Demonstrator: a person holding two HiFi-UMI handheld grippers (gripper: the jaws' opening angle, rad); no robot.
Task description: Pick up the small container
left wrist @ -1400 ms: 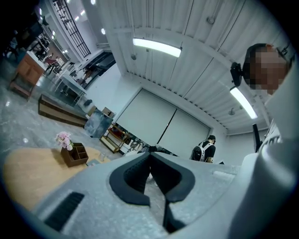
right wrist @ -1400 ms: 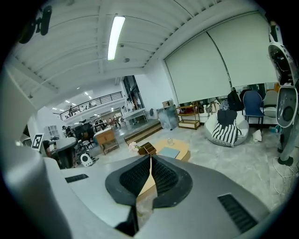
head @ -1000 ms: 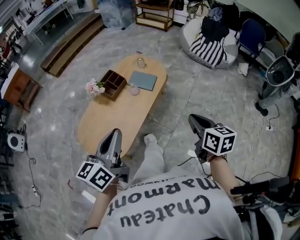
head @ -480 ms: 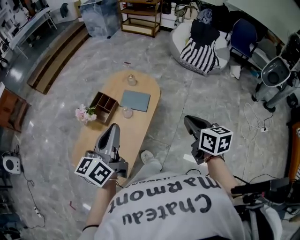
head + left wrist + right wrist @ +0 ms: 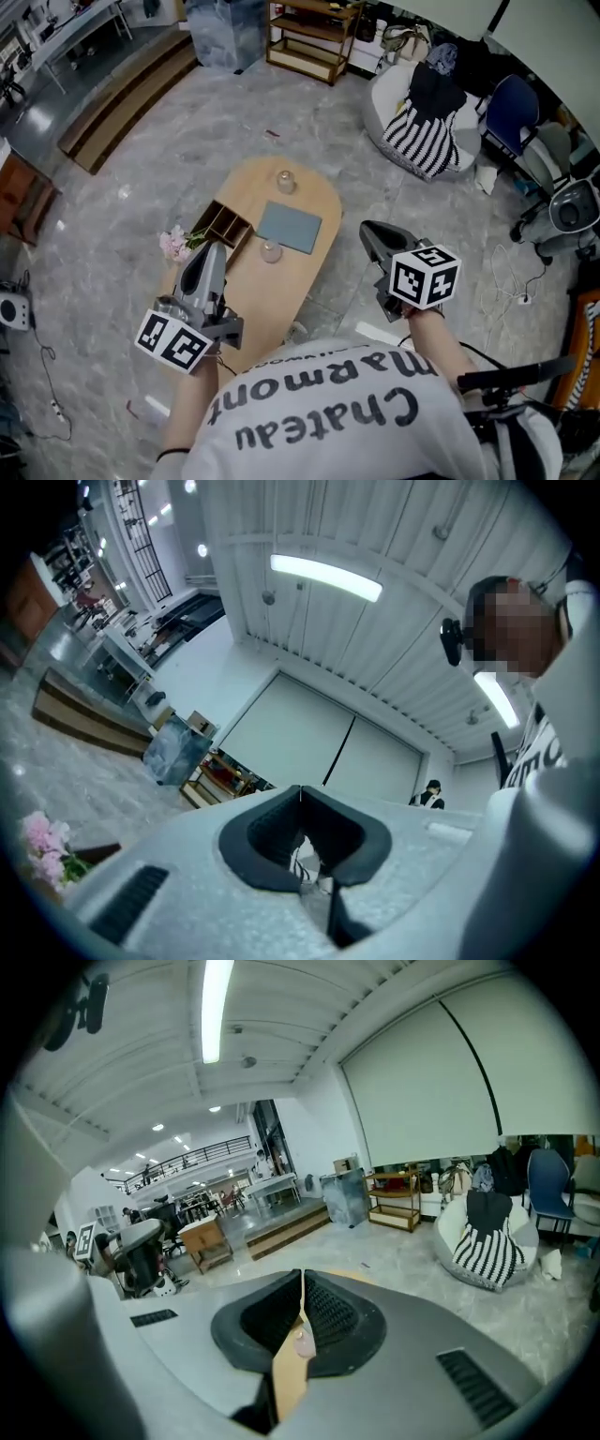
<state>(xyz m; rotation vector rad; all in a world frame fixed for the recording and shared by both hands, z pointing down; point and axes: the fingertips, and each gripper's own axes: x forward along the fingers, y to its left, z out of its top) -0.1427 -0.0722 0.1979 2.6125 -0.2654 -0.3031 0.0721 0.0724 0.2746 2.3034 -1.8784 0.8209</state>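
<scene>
On the oval wooden table (image 5: pixel 309 187) stand two small containers: a clear one (image 5: pixel 286 181) near the far end and a pinkish one (image 5: pixel 271 251) beside a grey-blue mat (image 5: pixel 290 228). My left gripper (image 5: pixel 214 247) hovers over the table's near left part, shut and empty, a short way short of the pinkish container. My right gripper (image 5: pixel 367 230) hangs shut just off the table's right edge, nothing in it. In the right gripper view the pinkish container (image 5: pixel 300 1342) shows below the closed tips (image 5: pixel 302 1274). The left gripper (image 5: pixel 300 789) points upward at the room.
A wooden compartment box (image 5: pixel 222 225) and pink flowers (image 5: pixel 174 244) sit at the table's left edge; the flowers (image 5: pixel 42 841) also show in the left gripper view. A beanbag with striped cloth (image 5: pixel 422 122), a shelf (image 5: pixel 314 33) and chairs (image 5: pixel 525 122) stand beyond on the marble floor.
The head view has swung, and the table now lies closer between the two grippers. Both grippers have edged forward toward it and stay shut.
</scene>
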